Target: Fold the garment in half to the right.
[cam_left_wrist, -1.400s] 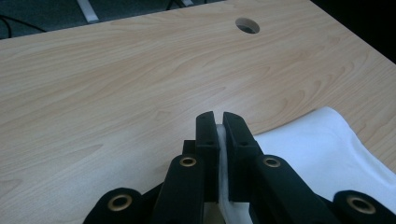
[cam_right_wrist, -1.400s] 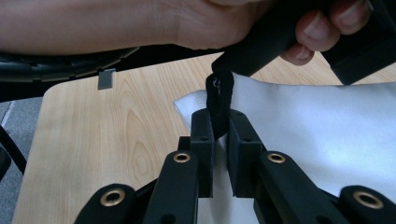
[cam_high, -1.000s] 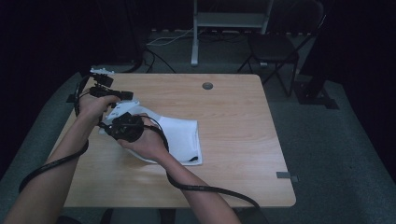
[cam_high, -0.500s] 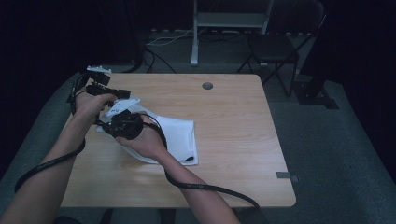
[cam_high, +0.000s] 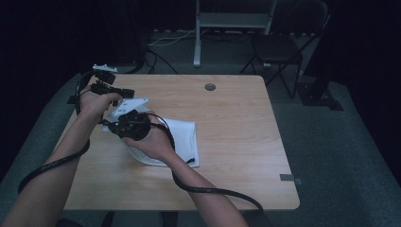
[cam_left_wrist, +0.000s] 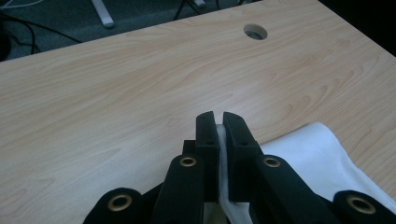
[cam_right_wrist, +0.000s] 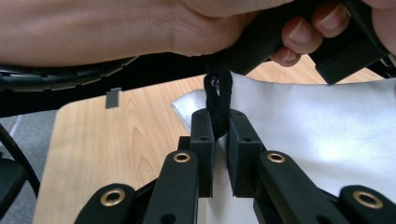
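A: Where's the white cloth now?

B: Left of centre in the high view, part lying on the tabletop, its upper-left end lifted between the two hands. The left gripper has its jaws pinched narrow on a white edge of it. In the right gripper view, the right gripper is clamped just as narrow, on a black loop at the cloth's edge.

A: So how should the fold go?

B: My judgement: keep both pinches firm, hold the two hands level so the edge stays taut, then carry it across toward the lower right of the frame and lay it flat before letting go. Slack between the grippers would likely leave a crease.
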`<move>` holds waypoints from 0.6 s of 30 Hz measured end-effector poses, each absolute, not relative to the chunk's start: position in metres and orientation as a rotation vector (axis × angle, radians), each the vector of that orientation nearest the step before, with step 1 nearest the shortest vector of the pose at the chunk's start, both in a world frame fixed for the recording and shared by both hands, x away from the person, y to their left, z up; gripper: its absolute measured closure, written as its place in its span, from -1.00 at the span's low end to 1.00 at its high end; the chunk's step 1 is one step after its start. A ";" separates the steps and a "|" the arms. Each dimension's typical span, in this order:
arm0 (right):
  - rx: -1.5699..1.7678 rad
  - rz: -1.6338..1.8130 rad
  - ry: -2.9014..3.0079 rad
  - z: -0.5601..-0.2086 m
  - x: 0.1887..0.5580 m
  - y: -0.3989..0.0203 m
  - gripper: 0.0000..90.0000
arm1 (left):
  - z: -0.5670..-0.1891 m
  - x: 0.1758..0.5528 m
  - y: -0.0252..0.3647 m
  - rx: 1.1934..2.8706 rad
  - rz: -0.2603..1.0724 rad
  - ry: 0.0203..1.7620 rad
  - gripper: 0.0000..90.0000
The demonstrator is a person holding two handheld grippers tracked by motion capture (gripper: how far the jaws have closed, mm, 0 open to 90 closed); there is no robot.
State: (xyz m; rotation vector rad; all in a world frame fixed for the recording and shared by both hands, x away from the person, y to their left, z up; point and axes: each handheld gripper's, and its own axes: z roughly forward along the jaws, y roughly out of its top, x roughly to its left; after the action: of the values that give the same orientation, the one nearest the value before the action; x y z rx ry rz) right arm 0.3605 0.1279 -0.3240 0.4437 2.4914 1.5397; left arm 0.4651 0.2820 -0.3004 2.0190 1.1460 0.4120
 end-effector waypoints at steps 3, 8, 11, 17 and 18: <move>0.452 1.524 2.489 -0.324 0.360 0.124 0.85 | -0.299 0.465 0.275 2.037 0.418 1.130 0.91; 0.464 1.532 2.480 -0.322 0.360 0.116 0.85 | -0.298 0.467 0.268 2.051 0.454 1.141 0.91; 0.479 1.542 2.478 -0.322 0.360 0.110 0.85 | -0.299 0.467 0.266 2.050 0.476 1.158 0.91; 0.500 1.559 2.468 -0.322 0.359 0.100 0.85 | -0.298 0.468 0.262 2.064 0.486 1.166 0.91; 0.498 1.558 2.463 -0.321 0.359 0.099 0.85 | -0.297 0.468 0.261 2.062 0.488 1.165 0.91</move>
State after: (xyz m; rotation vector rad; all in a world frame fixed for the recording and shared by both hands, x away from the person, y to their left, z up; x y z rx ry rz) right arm 0.3592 0.0993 -0.3212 0.4983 2.4626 1.5581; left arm 0.4681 0.2610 -0.2972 2.0621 1.1646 0.4881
